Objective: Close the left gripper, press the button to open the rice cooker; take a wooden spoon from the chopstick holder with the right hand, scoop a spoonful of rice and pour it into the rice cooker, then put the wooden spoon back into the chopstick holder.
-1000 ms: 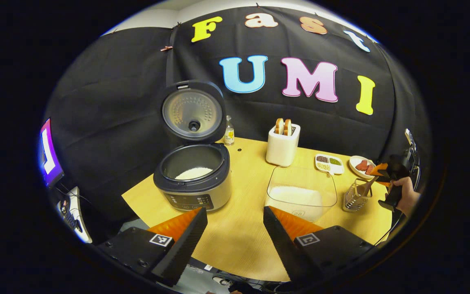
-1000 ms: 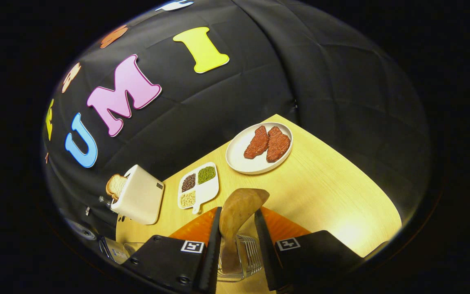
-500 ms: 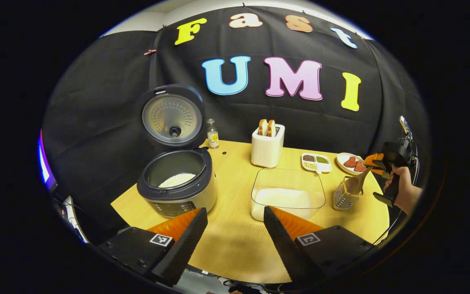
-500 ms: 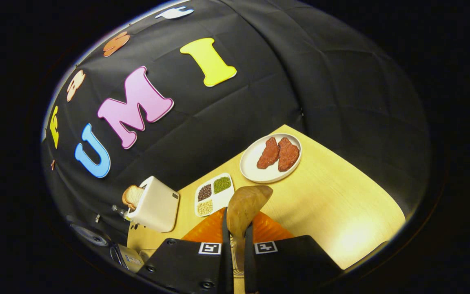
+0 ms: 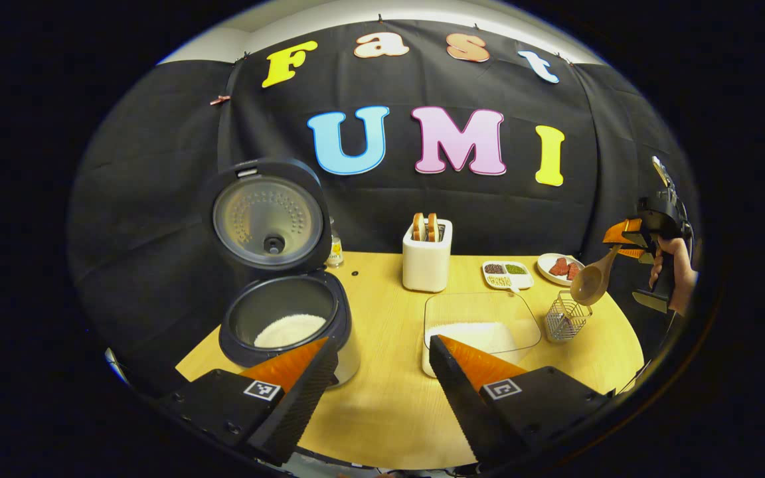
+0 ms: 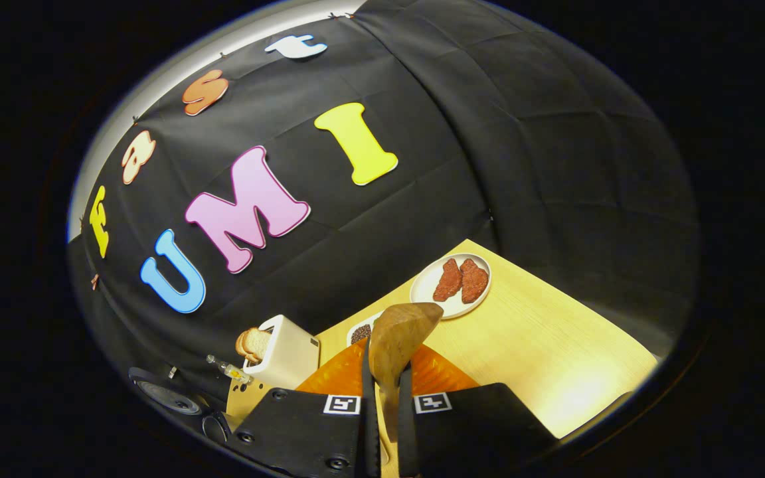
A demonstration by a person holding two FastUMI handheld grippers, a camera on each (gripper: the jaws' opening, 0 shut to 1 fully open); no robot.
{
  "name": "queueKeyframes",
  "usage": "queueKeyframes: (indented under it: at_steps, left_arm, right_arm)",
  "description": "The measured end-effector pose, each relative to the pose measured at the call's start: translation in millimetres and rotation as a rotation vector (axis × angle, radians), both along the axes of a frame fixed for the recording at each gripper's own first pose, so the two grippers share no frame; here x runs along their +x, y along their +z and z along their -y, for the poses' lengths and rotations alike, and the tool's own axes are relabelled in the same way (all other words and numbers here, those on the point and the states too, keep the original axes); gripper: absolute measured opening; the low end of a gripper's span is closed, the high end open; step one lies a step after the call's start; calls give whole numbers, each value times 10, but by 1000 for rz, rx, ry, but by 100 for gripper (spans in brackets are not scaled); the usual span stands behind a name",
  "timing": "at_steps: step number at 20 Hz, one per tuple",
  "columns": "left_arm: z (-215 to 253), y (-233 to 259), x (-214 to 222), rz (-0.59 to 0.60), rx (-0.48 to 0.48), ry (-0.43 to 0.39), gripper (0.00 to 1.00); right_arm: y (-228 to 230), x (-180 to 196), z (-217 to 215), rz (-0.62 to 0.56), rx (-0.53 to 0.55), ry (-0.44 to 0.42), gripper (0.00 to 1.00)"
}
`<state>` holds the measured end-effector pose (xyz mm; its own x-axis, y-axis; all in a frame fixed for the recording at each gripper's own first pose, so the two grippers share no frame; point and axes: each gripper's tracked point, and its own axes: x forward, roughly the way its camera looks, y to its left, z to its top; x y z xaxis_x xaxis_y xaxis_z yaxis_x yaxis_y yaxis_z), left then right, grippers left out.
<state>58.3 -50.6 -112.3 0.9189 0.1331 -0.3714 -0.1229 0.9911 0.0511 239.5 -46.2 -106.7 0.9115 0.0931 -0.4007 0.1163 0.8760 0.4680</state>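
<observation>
While the right gripper (image 6: 383, 405) is pinched on the spoon (image 6: 399, 338) handle, the bowl is seen at 12 o'clock of its fingers, lifted clear above the holder (image 5: 565, 317). The left gripper (image 5: 382, 372) is spread wide and holds nothing. At its 11 o'clock one cooker (image 5: 283, 318) is seen, lid raised, rice inside; at 1 o'clock one rice tub (image 5: 479, 318). Farther off are counted one toaster (image 5: 426, 262) and one plate (image 6: 450, 287) with two meat pieces.

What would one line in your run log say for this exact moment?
phase: spoon taken | right gripper: shut on wooden spoon, above chopstick holder | left gripper: open, idle | rice cooker: lid up
</observation>
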Motion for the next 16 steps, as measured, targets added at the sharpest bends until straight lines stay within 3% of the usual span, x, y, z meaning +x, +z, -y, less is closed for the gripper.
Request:
queueKeyframes:
  at_steps: [3, 7, 12, 16]
  left_arm:
    - [-162, -12, 14, 22, -63, -57, 95]
    - [-522, -154, -29, 18, -64, -82, 95]
    - [-799, -397, -128, -28, -144, -123, 96]
    - [-1037, -523, -102, -42, -207, -113, 96]
  right_arm:
    - [168, -135, -395, 33, -19, 44, 14]
    - [120, -270, -966, 32, -32, 104, 15]
    - [-233, -363, -1541, -23, -49, 147, 15]
    - [-591, -378, -1786, -17, -182, 195, 15]
